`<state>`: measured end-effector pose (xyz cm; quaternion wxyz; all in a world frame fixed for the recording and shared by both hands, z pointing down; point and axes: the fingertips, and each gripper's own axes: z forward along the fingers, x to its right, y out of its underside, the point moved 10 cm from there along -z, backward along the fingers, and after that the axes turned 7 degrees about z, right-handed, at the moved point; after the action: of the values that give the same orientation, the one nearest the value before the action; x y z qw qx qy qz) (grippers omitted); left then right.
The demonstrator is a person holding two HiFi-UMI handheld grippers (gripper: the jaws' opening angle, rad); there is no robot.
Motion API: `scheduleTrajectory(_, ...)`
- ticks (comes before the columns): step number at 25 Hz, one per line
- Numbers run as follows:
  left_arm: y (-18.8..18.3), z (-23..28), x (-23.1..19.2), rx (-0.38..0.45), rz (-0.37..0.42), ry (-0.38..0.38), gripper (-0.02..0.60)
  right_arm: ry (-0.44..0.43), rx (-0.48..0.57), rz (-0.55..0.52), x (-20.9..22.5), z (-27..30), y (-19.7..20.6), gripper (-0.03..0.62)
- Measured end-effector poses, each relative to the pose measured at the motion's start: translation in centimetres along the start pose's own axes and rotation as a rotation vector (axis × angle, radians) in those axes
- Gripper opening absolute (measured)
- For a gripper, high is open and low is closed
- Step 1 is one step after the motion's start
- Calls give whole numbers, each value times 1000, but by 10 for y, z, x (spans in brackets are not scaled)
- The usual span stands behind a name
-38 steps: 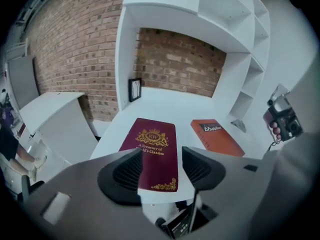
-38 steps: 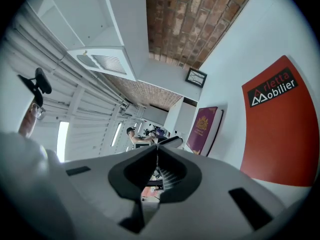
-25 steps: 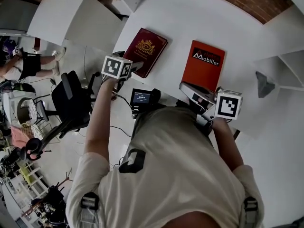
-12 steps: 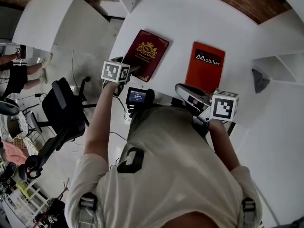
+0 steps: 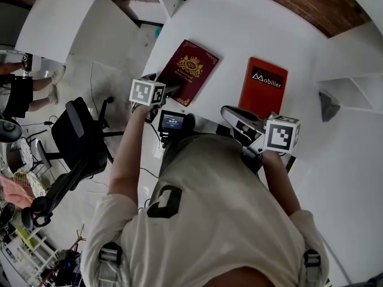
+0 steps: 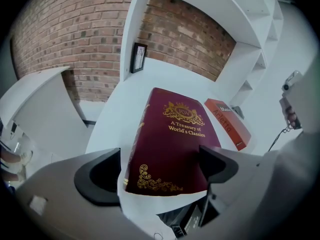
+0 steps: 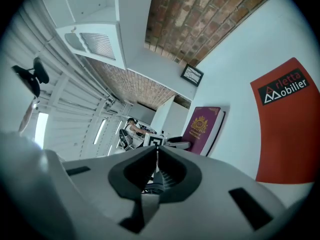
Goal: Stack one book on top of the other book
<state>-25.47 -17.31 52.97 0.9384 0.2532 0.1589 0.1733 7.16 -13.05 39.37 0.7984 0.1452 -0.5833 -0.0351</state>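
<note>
Now, left tool [image 6: 160,158] just spreading round "World's Classics" book [image 6: 175,134], "Mobilier" book [image 5: 263,89] apart, right tool [image 7: 156,153] pressed together.

The left gripper [image 6: 159,169] hides a near corner of the maroon book [image 6: 172,139]. The red book [image 7: 290,134] runs past the right gripper view's edge.

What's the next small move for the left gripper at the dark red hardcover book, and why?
Probably ease the left gripper down a little over the near end of the dark red hardcover book. Its jaws have just been opening and stand wide, that end between them with no pad pressing; the book lies flat on the white table, apart from the orange-red book.
</note>
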Motion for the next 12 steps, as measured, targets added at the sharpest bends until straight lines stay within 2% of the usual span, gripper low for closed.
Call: scheduleTrajectory(12,24,-18,-16,30,-86,-46,459,-18,-13,-2,4,6,-4,6)
